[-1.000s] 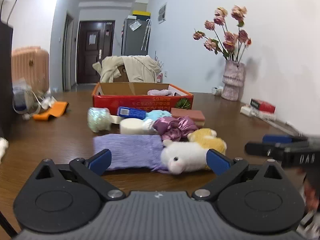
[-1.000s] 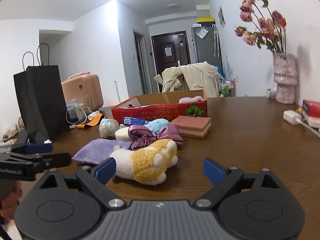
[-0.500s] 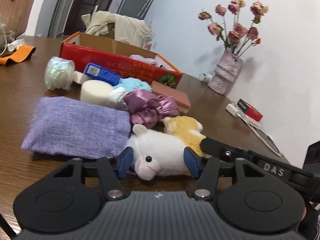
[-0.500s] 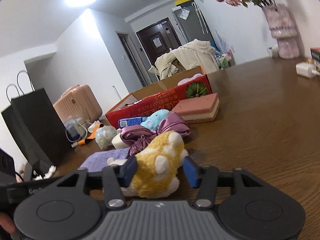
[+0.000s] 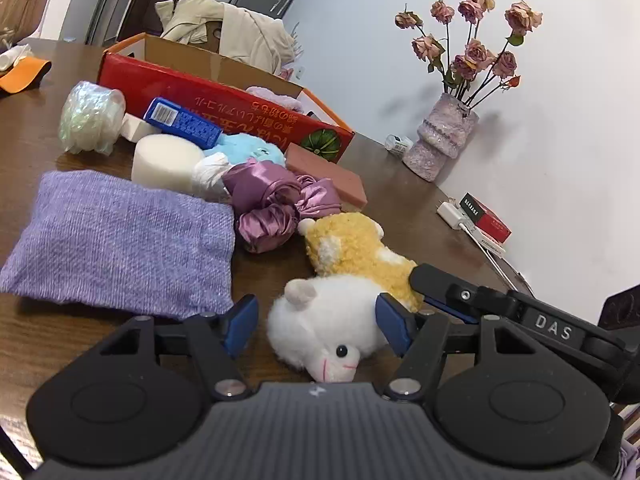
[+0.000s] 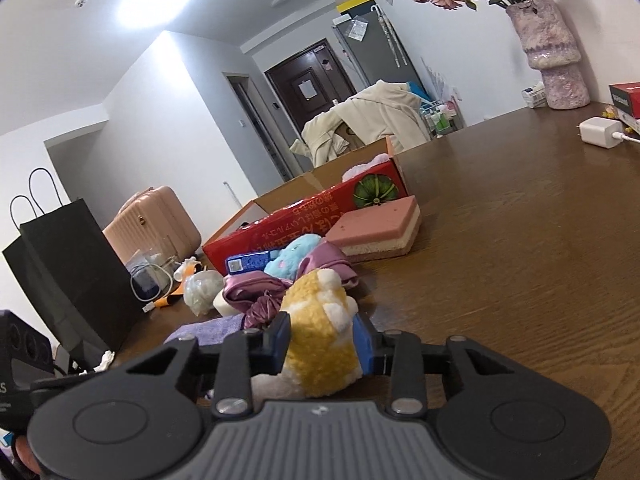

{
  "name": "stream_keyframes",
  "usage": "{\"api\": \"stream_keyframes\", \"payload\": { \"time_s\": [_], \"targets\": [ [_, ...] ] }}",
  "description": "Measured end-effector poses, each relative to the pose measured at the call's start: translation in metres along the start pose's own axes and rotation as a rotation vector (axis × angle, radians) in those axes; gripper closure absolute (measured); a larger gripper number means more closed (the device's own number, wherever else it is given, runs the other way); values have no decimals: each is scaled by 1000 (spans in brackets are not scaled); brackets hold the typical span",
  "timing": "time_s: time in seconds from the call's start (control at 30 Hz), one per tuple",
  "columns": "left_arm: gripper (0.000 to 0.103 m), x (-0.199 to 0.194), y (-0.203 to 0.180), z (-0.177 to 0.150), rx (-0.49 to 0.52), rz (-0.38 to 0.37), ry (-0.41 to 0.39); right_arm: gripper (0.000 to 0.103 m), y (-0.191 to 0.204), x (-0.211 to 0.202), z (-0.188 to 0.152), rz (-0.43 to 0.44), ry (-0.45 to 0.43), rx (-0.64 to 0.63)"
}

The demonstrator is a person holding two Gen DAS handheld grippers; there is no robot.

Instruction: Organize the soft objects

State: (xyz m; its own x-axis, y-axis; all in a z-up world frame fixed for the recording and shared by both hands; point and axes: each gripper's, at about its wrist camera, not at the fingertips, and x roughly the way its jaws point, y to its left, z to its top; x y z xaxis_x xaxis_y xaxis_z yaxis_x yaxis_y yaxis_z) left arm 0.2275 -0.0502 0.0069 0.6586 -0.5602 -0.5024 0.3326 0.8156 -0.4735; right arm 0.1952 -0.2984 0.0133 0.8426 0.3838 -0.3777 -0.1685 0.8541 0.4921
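A plush toy with a white head and a yellow body lies on the brown table near its front. My left gripper straddles the head and its jaws are opening; the left pad stands clear of the fur. My right gripper is closing, and its blue pads squeeze the plush's yellow body from both sides. Behind the toy lie a purple knitted cloth, a purple satin scrunchie, a white round sponge, a blue plush and a pink sponge.
A red cardboard box stands open at the back with a pink soft item inside. A vase of dried roses, a white charger and a red packet sit by the wall. A black paper bag stands at the left.
Both grippers came forward and down onto the plush toy. The right jaws closed onto the yellow body. The left jaws narrowed around the white head, then widened a little.
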Motion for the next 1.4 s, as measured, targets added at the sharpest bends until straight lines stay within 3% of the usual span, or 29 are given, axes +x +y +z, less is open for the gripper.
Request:
{"api": "stream_keyframes", "payload": {
  "time_s": [0.07, 0.13, 0.17, 0.23, 0.3, 0.47, 0.63, 0.9, 1.03, 1.23, 1.33, 1.4],
  "targets": [
    [32, -2, 1, -2, -10, -21, 9, 67, -2, 2, 2, 12, 1, -1],
    [30, -1, -1, -3, -6, -35, 17, 55, -5, 5, 4, 13, -4, 1],
    [31, -1, -2, -4, 3, -32, 19, 56, -7, 7, 5, 11, -5, 8],
    [45, 1, -4, -6, 16, -22, 22, 60, -10, 13, 7, 20, 6, 17],
    [49, 2, -2, -5, 11, -28, 26, 67, -10, 16, 7, 44, 27, 18],
    [50, -12, -11, 8, 9, -58, -12, 68, -2, 1, 16, 48, 14, 16],
    [50, -9, -19, 62, 30, -111, -79, 68, 12, -3, 63, 58, -71, -20],
    [51, 67, -7, 189, 44, -85, -107, 68, 11, 86, 168, 35, -121, -82],
    [50, 123, 14, 225, 20, -49, -87, 68, -8, 156, 204, -8, -77, -54],
    [50, 188, 50, 233, -47, -2, -7, 68, -34, 235, 210, -93, 12, -54],
    [49, 207, 57, 227, -29, 17, 90, 65, -24, 248, 196, -189, 56, -186],
    [49, 207, 59, 223, -17, 27, 81, 67, -18, 250, 193, -199, 61, -236]
  ]
}}
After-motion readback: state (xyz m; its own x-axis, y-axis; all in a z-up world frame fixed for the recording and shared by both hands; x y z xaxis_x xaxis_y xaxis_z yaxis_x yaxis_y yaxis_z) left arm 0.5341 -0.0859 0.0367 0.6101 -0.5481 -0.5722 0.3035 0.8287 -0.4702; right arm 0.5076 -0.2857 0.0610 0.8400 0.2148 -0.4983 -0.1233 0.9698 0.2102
